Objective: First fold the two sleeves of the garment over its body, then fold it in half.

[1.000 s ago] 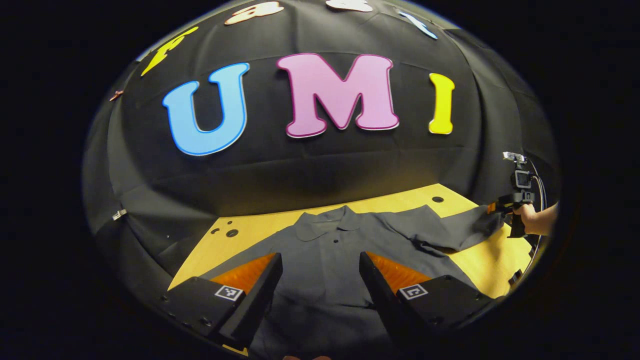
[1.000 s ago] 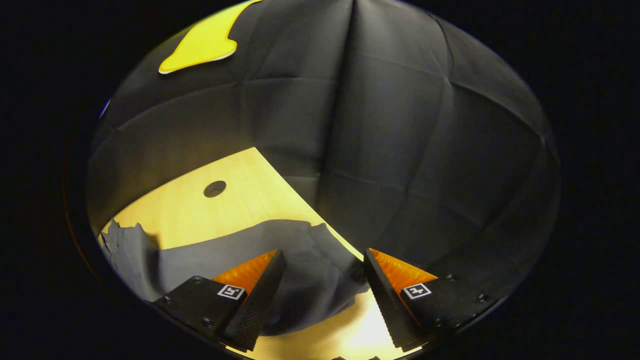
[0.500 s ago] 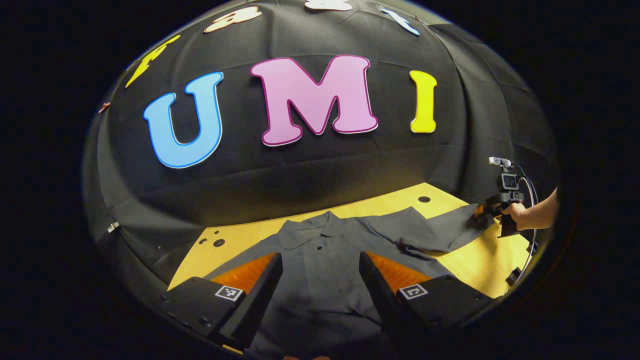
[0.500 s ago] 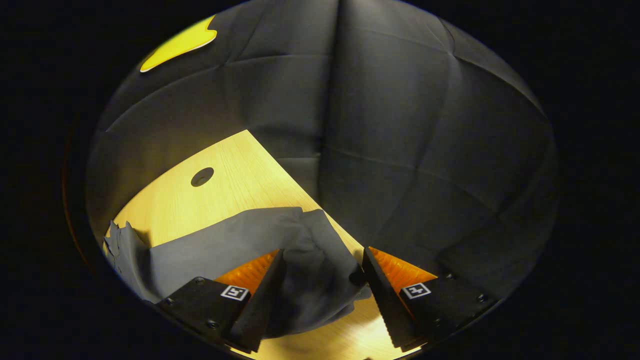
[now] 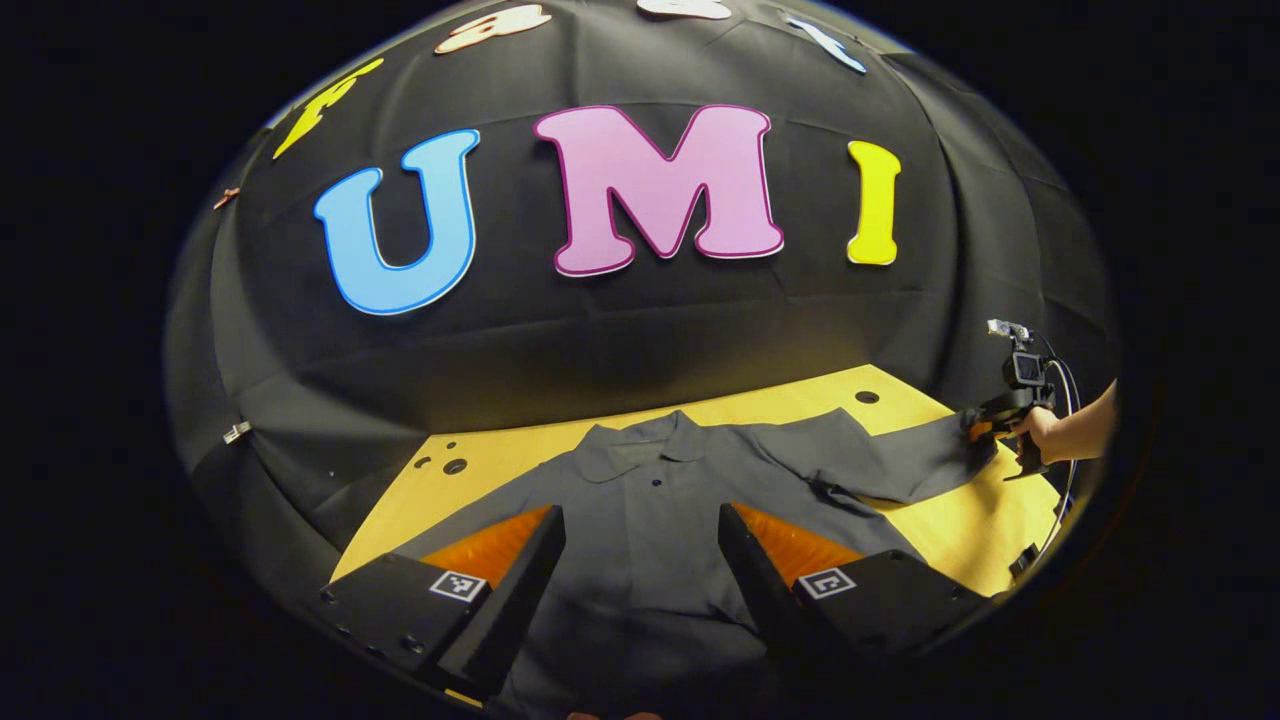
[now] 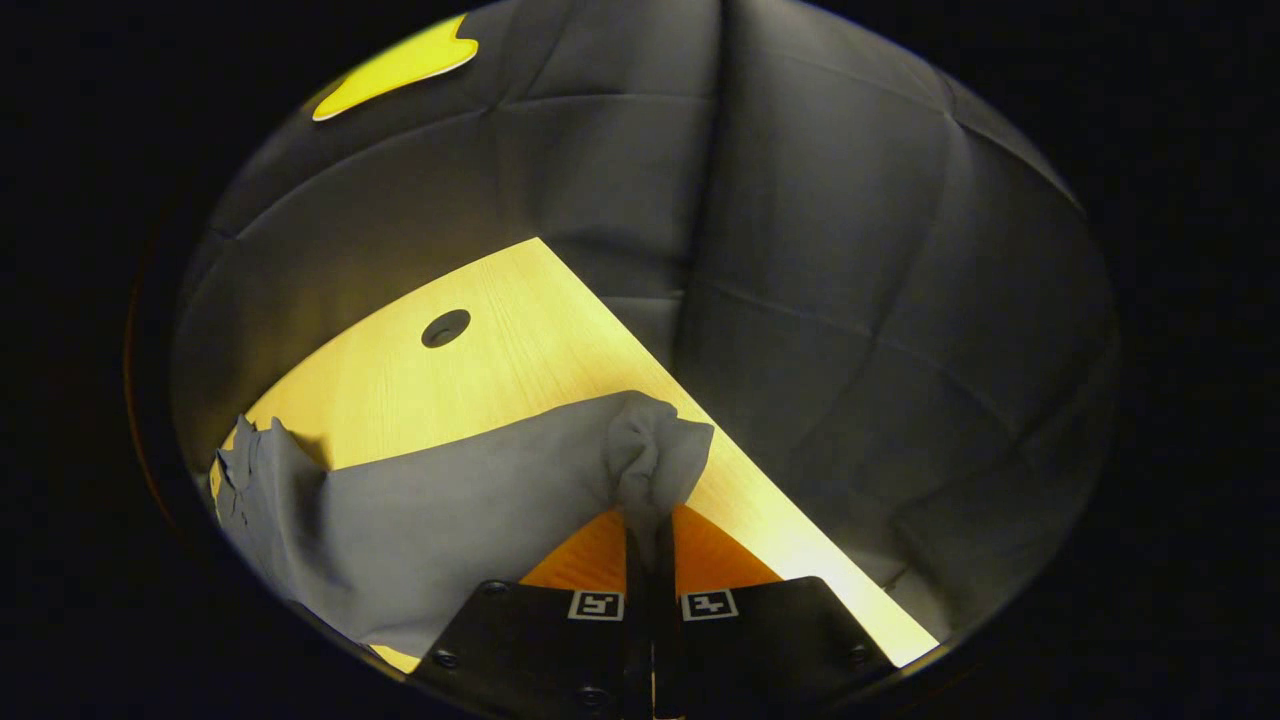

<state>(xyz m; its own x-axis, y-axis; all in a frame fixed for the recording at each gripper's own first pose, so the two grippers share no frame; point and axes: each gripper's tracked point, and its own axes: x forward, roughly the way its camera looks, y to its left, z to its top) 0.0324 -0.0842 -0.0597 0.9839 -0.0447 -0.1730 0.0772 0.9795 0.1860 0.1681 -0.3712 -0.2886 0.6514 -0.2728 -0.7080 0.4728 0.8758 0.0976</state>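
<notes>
Setting: wooden table (image 5: 940,520) in a booth walled with black cloth; holes in the board near its far edge.

Item 1, garment (image 5: 660,520): dark collared shirt, lying flat and face up on the table, collar toward the far wall. Its body lies directly ahead of and beneath the left gripper (image 5: 640,590).

Item 2, sleeve (image 6: 480,500): stretched outward from the body, not folded over it. Its cuff end is bunched between the fingers of the right gripper (image 6: 650,560), which are pressed together on the cloth.

Item 3, left gripper: fingers spread wide, holding nothing, poised above the shirt's lower body.

Item 4, hand (image 5: 1040,432): holds the right gripper at the sleeve's outer end.

Progress: judged early. First sleeve gripped but not yet folded; the other sleeve's state cannot be told; halving fold remains.
</notes>
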